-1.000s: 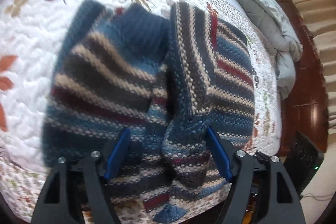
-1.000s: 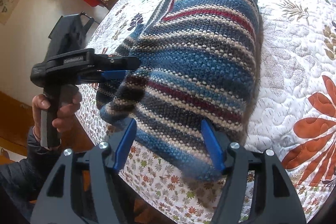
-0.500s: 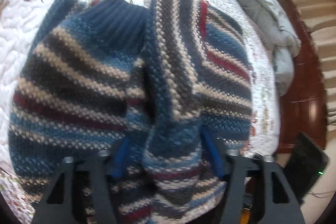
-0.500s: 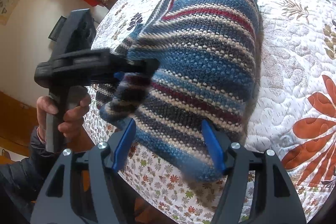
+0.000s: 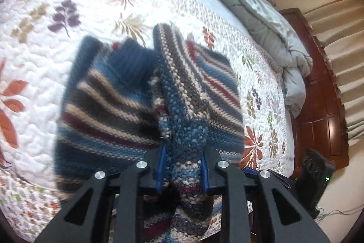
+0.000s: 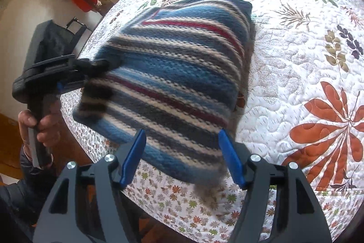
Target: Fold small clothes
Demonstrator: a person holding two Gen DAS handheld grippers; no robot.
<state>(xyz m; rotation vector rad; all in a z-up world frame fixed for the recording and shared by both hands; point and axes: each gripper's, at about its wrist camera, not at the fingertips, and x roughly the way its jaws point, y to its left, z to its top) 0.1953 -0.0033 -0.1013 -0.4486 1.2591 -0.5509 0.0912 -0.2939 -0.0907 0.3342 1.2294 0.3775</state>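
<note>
A blue, grey, cream and red striped knit sweater [image 5: 109, 106] lies on the bed near its front edge. My left gripper [image 5: 182, 166] has a bunched fold of the knit between its blue pads, and its jaws are closing, with the pads pressing on the wool. The right wrist view shows the left gripper [image 6: 102, 64] holding the left corner of the sweater [image 6: 182, 65] raised off the quilt. My right gripper [image 6: 182, 157] stands open at the sweater's near edge, with the blurred hem showing between its fingers and neither pad pressing on it.
A white quilted bedspread [image 5: 45, 38] with leaf prints covers the bed. A grey duvet [image 5: 261, 22] is heaped at the far right beside a dark wooden bed end [image 5: 318, 95]. A black device [image 5: 316, 170] sits on the floor. A person's hand [image 6: 43, 126] grips the left handle.
The left gripper's jaws came together on the sweater's bunched fold and rose, lifting that corner off the quilt. The right gripper stayed put and open.
</note>
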